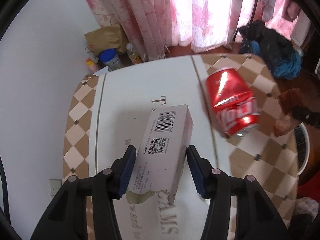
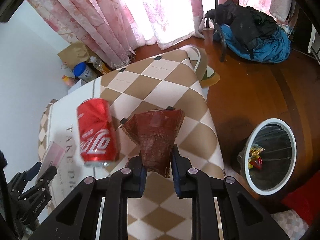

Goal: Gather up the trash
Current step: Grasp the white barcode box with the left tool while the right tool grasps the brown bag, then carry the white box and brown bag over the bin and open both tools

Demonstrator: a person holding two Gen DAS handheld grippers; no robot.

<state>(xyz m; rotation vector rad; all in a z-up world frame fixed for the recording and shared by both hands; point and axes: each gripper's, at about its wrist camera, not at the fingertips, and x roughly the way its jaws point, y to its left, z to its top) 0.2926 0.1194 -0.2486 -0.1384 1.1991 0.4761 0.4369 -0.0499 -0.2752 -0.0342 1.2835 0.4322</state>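
Gripping 1 white box [image 1: 166,150] w/ left hand-held gripper [image 1: 160,172], right hand-held gripper [image 2: 158,172] clamps 1 brown wrapper [image 2: 155,140]; 1 red can [image 2: 96,132] on table [image 2: 152,84].

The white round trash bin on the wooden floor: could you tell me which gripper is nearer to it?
Right. The right gripper, shut on a brown paper cone wrapper, is beside the white round trash bin. The left gripper, holding a white cardboard box, is farther, beyond the dented red soda can.

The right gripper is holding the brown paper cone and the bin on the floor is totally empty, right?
Not quite. The right gripper does hold the brown paper cone, but the bin isn't empty: the right wrist view shows colourful wrappers inside it.
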